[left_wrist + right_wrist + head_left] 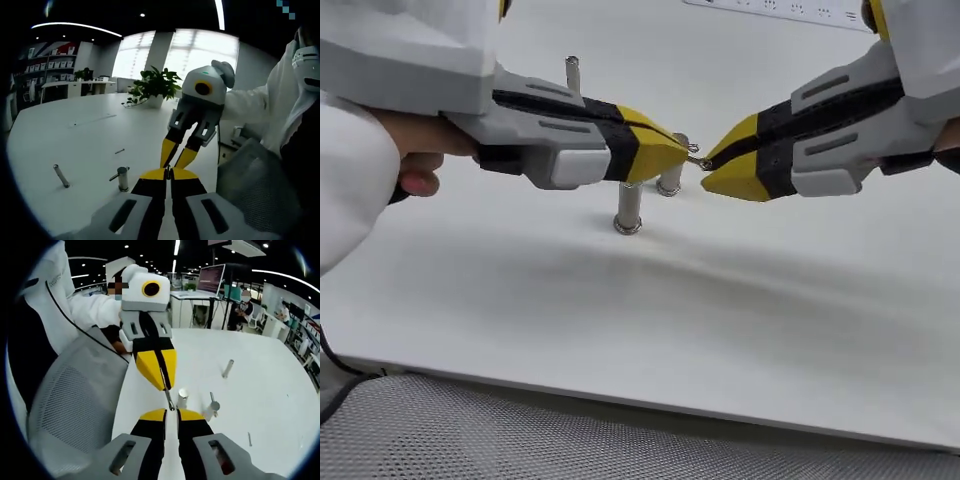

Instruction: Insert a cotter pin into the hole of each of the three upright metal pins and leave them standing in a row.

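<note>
Yellow-tipped left gripper (684, 150) and right gripper (706, 165) are held tip to tip, both jaw pairs closed on one thin metal cotter pin (697, 157), near two of three upright grey metal pins (628, 208).

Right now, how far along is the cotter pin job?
Done: the middle pin appears to carry a cotter already. In hand: a cotter pin gripped between left tool and right tool. Remaining: the near pin and far pin, both bare, standing.
</note>
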A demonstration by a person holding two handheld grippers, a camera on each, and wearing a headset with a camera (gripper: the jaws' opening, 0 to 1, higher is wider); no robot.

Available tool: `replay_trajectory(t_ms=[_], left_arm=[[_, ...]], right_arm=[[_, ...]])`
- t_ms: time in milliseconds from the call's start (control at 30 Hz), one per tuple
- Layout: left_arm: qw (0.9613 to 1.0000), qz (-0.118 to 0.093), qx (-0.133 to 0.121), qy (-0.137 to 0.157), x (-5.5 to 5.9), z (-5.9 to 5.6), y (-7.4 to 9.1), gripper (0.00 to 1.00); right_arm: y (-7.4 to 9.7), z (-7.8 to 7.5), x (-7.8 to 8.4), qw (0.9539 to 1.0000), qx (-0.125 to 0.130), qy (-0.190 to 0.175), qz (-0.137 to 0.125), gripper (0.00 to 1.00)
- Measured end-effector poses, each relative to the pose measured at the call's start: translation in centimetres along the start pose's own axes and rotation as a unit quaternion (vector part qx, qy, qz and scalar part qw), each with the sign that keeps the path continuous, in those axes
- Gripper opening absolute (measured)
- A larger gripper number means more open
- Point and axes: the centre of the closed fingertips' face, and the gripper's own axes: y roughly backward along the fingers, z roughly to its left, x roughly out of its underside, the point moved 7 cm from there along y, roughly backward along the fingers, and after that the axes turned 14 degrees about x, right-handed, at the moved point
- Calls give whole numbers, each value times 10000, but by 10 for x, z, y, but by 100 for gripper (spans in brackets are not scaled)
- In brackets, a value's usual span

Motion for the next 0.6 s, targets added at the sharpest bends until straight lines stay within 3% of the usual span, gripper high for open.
replay_trajectory(t_ms=[100, 233, 300, 600], left_arm=[[9994, 198, 68, -274, 3, -2, -1, 0], [9979, 206, 217, -575, 2, -7, -2, 0], [9977, 199, 235, -608, 1, -7, -2, 0], [9933, 517, 457, -923, 5, -12, -5, 0]], right_arm=[[-2, 5, -1, 9999, -153, 62, -26, 3], [-4, 9, -2, 9996, -254, 125, -20, 1], [-4, 11, -1, 9994, -303, 136, -38, 0], [-4, 16, 1, 9979, -560, 316, 67, 0]])
